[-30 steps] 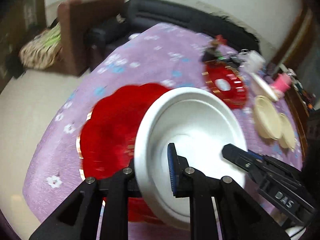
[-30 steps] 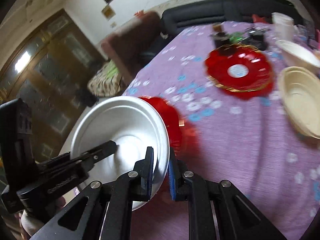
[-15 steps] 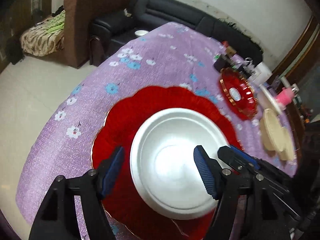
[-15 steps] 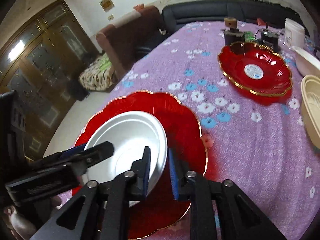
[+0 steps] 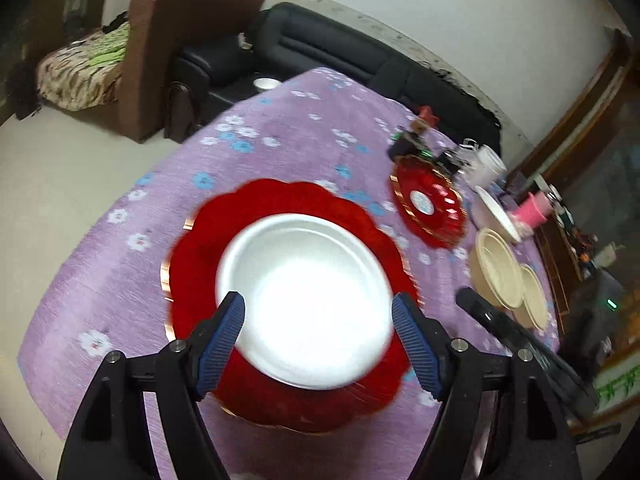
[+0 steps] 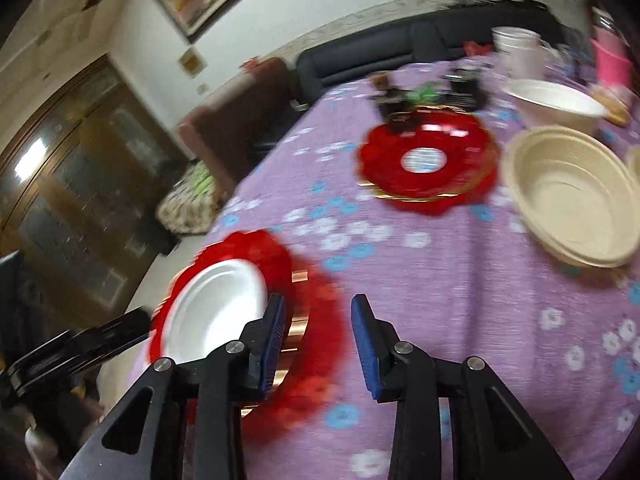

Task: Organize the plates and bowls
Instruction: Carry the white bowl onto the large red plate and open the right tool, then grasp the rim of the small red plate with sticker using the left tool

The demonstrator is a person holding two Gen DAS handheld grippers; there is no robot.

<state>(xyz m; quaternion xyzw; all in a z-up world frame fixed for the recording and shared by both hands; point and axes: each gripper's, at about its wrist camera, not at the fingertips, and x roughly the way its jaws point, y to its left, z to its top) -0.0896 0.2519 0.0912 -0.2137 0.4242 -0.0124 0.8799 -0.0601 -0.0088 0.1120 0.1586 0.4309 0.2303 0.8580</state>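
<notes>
Left fingers (image 5: 318, 328) spread wide, white plate (image 5: 306, 300) between them, right fingers (image 6: 318, 344) parted, empty

Glossy red plastic plate (image 5: 280, 208); matt white bowl (image 5: 308, 300); soft purple cloth (image 5: 280, 128)

White bowl (image 5: 308, 296) on red gold-edged plate (image 5: 200, 240), near, purple tablecloth (image 5: 280, 136) with blue-white flowers, cream bowls (image 6: 572, 196) far right.

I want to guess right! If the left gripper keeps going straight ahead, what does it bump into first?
Probably the white plate: it sits on the big red plate, right between the open left gripper fingers, though depth is unclear.
</notes>
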